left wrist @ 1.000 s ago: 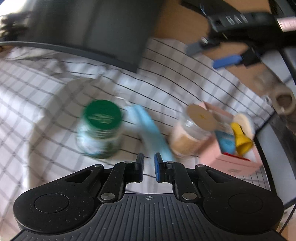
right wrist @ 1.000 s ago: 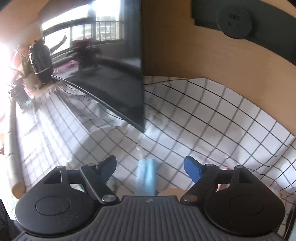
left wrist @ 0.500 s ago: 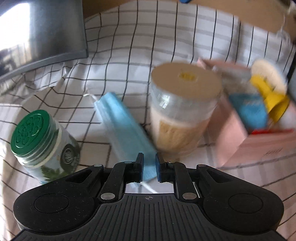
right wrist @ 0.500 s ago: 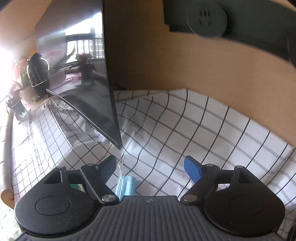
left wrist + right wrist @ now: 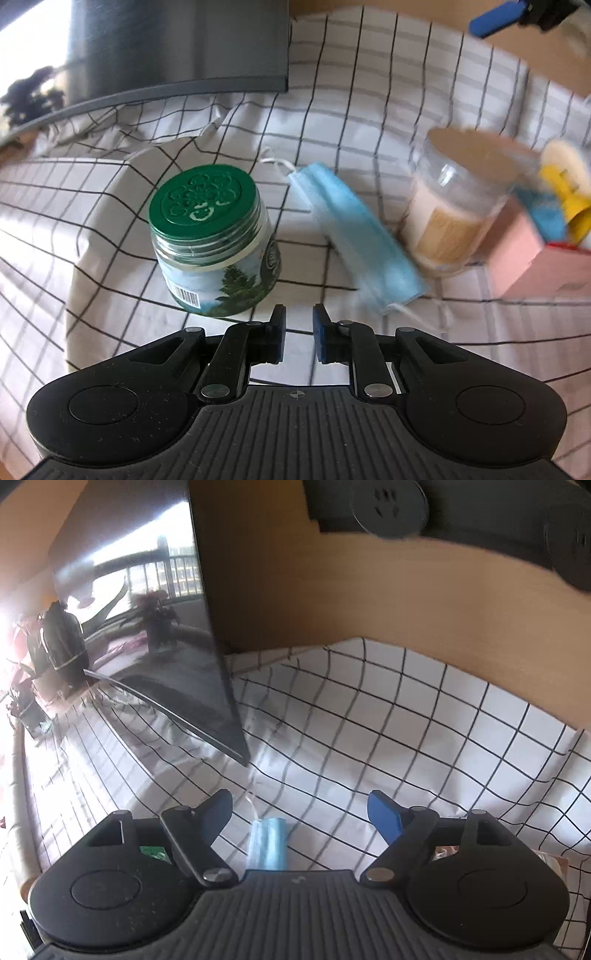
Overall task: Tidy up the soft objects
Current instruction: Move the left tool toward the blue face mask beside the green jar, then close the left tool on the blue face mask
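Approach step: left tongs (image 5: pixel 298 334) nearly closed, empty; right tongs (image 5: pixel 300 812) wide open over face mask (image 5: pixel 356 240). Next: lower, pinch mask.

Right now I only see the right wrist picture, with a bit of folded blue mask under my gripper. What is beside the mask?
Observer: In the left wrist view, a glass jar with a green lid stands left of the folded light blue face mask.
Operator: And the other side?
Observer: A clear plastic jar with a tan lid stands there, close against the mask.
Operator: Is the other gripper holding something?
Observer: No, the left gripper has its jaws nearly together on nothing.
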`<state>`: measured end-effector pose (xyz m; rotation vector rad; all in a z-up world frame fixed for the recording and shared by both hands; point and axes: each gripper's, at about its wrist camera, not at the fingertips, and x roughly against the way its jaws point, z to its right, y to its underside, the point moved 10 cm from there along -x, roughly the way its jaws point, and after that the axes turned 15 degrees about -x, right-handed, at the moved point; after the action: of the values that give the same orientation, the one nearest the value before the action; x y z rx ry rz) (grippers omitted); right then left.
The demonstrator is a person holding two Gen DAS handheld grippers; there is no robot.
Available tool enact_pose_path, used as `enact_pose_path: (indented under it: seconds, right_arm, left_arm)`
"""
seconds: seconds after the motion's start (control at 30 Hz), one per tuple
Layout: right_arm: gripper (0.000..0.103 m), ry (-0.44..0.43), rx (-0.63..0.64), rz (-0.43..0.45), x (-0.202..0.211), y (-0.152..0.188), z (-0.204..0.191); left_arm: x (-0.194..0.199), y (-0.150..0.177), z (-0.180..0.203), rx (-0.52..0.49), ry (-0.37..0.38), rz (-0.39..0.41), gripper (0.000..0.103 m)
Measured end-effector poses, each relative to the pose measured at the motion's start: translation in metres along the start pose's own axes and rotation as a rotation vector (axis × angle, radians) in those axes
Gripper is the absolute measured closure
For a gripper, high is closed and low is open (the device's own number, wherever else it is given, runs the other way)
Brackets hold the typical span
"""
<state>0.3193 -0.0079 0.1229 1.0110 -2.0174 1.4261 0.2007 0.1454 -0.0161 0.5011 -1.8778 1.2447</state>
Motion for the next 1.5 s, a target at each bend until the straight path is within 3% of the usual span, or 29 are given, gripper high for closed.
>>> enact_pose_path:
  seconds: [0.17,0.4,0.5,0.63,0.67,0.73,0.8,0.87,0.9,0.93,1.0,1.27,1.43,1.47,1.5]
  right_arm:
    - [0.022,-0.001,-0.013,0.030,-0.004,-0.001,-0.051]
    - [0.022,-0.046,-0.079,0.095,0.004,-0.022,-0.106]
    - [0.022,-0.020,0.027,0.107,0.011,-0.027,-0.109]
    - [0.022,0.086,0.289,0.139,0.014,-0.019,-0.097]
    - [0.020,0.102,0.341,0.116,0.010,-0.015,-0.093]
    - [0.016,0.088,0.441,-0.054,-0.010,0.006,-0.080]
    - [0.016,0.104,0.437,-0.228,-0.037,0.027,-0.057]
    - [0.018,0.124,0.410,-0.318,-0.059,0.040,-0.040]
    - [0.027,0.122,0.398,-0.359,-0.072,0.046,-0.033]
    - [0.045,0.115,0.387,-0.400,-0.083,0.051,-0.029]
    - [0.064,0.110,0.338,-0.503,-0.108,0.061,-0.021]
    - [0.065,0.214,0.169,-0.652,-0.166,0.082,-0.001]
    - [0.066,0.229,0.179,-0.715,-0.179,0.095,-0.007]
    - [0.072,0.214,0.195,-0.717,-0.177,0.096,-0.012]
    - [0.090,0.201,0.195,-0.716,-0.176,0.096,-0.015]
  left_arm:
    - [0.017,-0.003,-0.011,0.035,0.077,0.064,0.084]
    - [0.027,0.014,-0.048,0.169,0.105,0.122,0.084]
    - [0.027,0.016,-0.050,0.199,0.116,0.129,0.084]
    - [0.029,0.002,-0.038,0.185,0.136,0.142,0.084]
    - [0.029,-0.003,-0.033,0.174,0.136,0.148,0.084]
    - [0.028,-0.016,-0.021,0.155,0.141,0.156,0.084]
    - [0.024,-0.028,-0.007,0.147,0.154,0.163,0.084]
    - [0.017,-0.037,0.005,0.148,0.161,0.161,0.084]
    - [0.014,-0.039,0.008,0.150,0.158,0.158,0.084]
    - [0.010,-0.040,0.009,0.158,0.150,0.151,0.084]
    - [0.002,-0.035,0.007,0.186,0.138,0.122,0.084]
    - [-0.007,-0.007,-0.001,0.202,0.173,0.070,0.084]
    - [-0.002,0.003,-0.011,0.253,0.196,0.088,0.084]
    - [-0.001,0.004,-0.014,0.266,0.196,0.092,0.084]
    - [0.000,0.005,-0.017,0.275,0.194,0.095,0.084]
